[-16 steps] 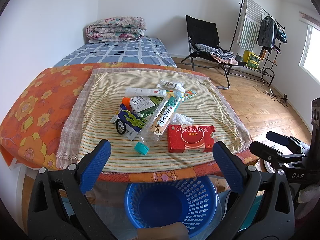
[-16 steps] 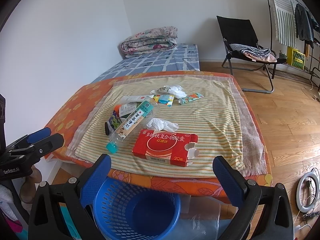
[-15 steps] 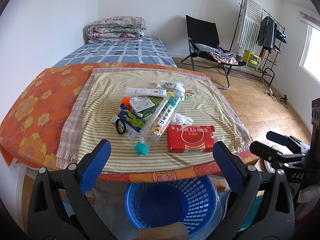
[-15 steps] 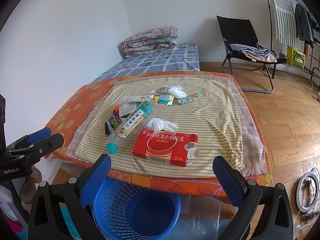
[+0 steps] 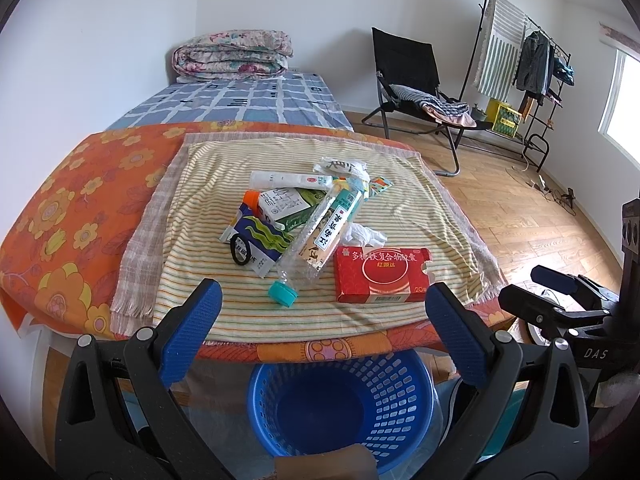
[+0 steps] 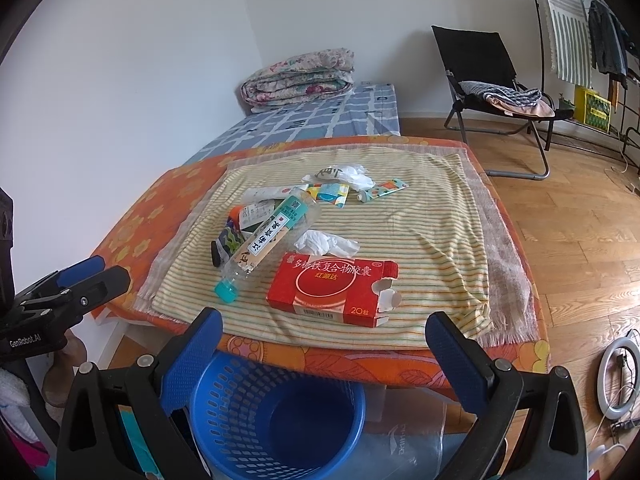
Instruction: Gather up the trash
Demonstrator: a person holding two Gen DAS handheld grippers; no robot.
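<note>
Under the near edge of the table point(image 5: 352, 346) sits a blue basket point(image 5: 340, 404), and nothing lies in it. Up above the basket, on the striped cloth point(image 5: 400, 184), the trash is piled. A red box point(image 5: 382, 274) lies closest to the basket. Just left of the box is a clear bottle point(image 5: 320, 236) with a teal cap, tipped on its side over a green carton point(image 5: 286, 206) and a blue wrapper point(image 5: 256, 240). A white tissue point(image 6: 326, 242) sits right behind the box. Farther back lie a white tube point(image 5: 290, 179) and more wrappers. The left gripper point(image 5: 324, 330) and the right gripper point(image 6: 324, 338) both hang over the basket with jaws spread wide, holding nothing.
</note>
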